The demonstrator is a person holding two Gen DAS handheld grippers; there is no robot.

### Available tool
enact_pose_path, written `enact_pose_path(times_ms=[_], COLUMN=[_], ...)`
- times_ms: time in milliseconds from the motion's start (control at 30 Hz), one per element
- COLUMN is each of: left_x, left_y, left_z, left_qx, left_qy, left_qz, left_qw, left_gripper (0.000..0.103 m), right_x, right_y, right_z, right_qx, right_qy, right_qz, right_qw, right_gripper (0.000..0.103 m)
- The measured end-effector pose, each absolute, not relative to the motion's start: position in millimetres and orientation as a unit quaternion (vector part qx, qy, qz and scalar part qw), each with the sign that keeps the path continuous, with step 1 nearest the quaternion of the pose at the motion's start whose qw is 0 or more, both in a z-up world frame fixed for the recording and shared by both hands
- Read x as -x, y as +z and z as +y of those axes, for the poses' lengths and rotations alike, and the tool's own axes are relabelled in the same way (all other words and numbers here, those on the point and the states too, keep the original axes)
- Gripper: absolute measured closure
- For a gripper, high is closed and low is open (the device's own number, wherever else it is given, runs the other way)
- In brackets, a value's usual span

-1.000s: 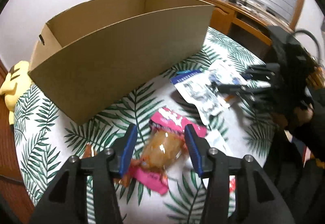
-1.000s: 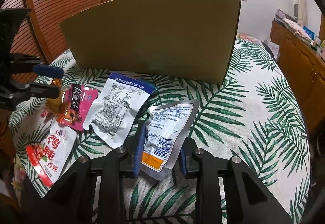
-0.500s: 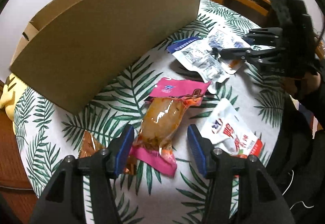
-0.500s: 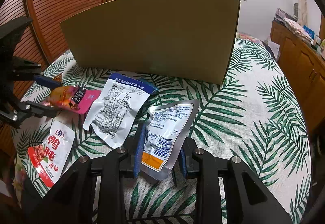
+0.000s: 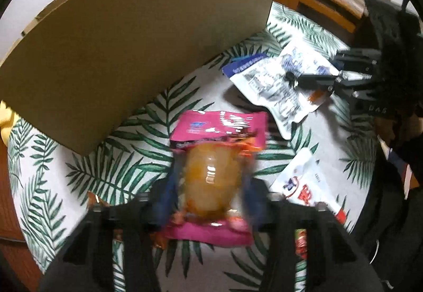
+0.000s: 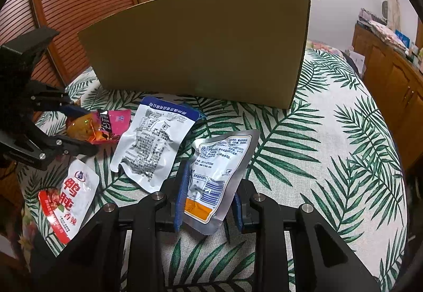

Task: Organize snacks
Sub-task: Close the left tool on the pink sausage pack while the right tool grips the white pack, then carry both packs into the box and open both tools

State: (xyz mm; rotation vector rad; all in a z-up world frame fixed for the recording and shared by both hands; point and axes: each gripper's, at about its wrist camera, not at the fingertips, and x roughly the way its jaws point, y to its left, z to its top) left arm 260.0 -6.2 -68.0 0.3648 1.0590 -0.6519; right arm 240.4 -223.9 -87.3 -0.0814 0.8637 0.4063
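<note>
My left gripper (image 5: 208, 199) is shut on a pink snack pack with an orange piece inside (image 5: 214, 173), held just above the table; the view is blurred. The same pack (image 6: 97, 126) shows in the right wrist view between the left gripper's fingers. My right gripper (image 6: 208, 202) is shut on the lower end of a silver snack pouch with an orange label (image 6: 219, 170). A big cardboard box (image 6: 201, 51) stands at the back of the table; it also fills the left wrist view (image 5: 127, 43).
A white pouch with a blue top (image 6: 153, 144) lies left of the silver one. A white and red pouch (image 6: 68, 199) lies at the front left. The round table has a palm-leaf cloth (image 6: 343, 138). A wooden dresser (image 6: 396, 75) stands at the right.
My left gripper has closed on the pink pack and lifted it toward the camera. The right gripper and its silver pouch have stayed in place.
</note>
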Motion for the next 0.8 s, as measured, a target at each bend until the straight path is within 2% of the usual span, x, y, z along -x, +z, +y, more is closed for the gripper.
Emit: enact_pose_path(times_ms=[67, 400, 800], left_x=[-258.3, -247.9, -232.3], left_y=[-67.5, -55.0, -17.1], left_z=[-3.5, 9.9, 2.0], left_qx=[-0.158, -0.093, -0.078], left_qy=[-0.294, -0.282, -0.294], left_qz=[0.492, 0.458, 0.405], left_qw=[0.804, 0.838, 0.862], left_gripper=[0.067, 0.067, 0.066], right_x=[-240.5, -236.3, -225.3], right_y=[-85.7, -81.8, -46.3], right_z=[-225.8, -230.3, -242.3], right_qx=[0.035, 0.030, 0.014], right_qy=[0.194, 0.191, 0.199], right_qz=[0.414, 0.408, 0.373], right_qw=[0.889, 0.892, 0.906], right_gripper=[0.077, 0.081, 0.081])
